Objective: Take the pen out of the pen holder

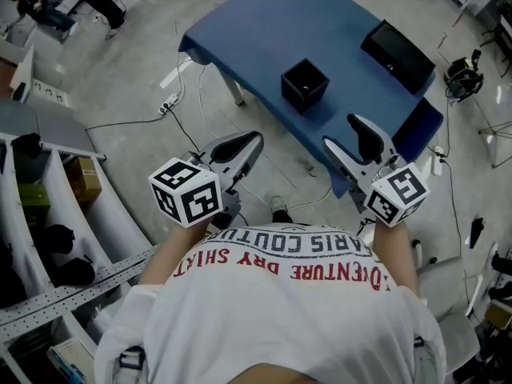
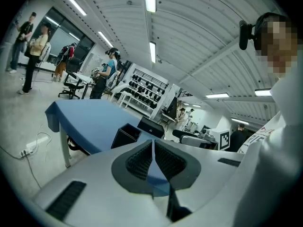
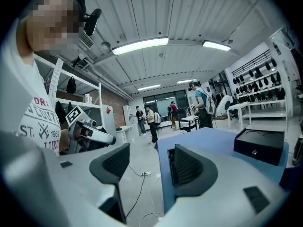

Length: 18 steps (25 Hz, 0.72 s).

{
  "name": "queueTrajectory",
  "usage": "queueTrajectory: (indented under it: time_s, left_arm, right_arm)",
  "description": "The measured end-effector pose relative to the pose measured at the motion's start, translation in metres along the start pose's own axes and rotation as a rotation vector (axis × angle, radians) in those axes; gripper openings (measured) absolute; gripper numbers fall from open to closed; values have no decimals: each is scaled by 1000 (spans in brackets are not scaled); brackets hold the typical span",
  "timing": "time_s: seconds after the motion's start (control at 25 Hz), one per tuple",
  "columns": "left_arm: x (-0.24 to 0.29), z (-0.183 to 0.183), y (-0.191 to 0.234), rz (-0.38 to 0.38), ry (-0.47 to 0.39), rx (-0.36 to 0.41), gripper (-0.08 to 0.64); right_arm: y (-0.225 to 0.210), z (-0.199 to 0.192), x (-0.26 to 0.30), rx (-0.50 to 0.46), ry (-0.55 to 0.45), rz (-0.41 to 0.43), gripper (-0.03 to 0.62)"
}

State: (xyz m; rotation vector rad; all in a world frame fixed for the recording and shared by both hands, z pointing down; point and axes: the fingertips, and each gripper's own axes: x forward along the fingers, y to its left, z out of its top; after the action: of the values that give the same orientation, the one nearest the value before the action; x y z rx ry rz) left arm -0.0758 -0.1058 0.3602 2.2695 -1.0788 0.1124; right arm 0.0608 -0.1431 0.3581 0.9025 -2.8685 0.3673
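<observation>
A black square pen holder (image 1: 304, 85) stands on the blue table (image 1: 264, 30) near its front edge; I can make out no pen in it. Both grippers hang short of the table, above the floor and close to the person's body. My left gripper (image 1: 250, 141) is shut with nothing between its pads, and in the left gripper view (image 2: 153, 148) it points toward the pen holder (image 2: 124, 135). My right gripper (image 1: 350, 137) stands open and empty, and in the right gripper view (image 3: 149, 164) it faces the table's corner.
A flat black box (image 1: 398, 56) lies at the table's far right, also seen as the black box (image 3: 260, 145) in the right gripper view. A power strip (image 1: 168, 102) and cables lie on the floor on the left. Shelving (image 1: 48, 214) runs along the left. Several people stand far off.
</observation>
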Motion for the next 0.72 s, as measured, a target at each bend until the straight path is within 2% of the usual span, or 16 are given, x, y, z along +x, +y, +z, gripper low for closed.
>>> queueTrajectory:
  time_s: [0.28,0.48,0.72]
  left_arm:
    - [32,20,31,16,7,-5,40]
    - [43,33,52,27,-14,-13,40]
    - [53,31,65,23,5,-36,40]
  right_arm:
    - [-33,-6,33,-3,50,20,281]
    - [-42,-7,56,-40,86,38,281]
    - [-45,-16,82,-83,152,65,281]
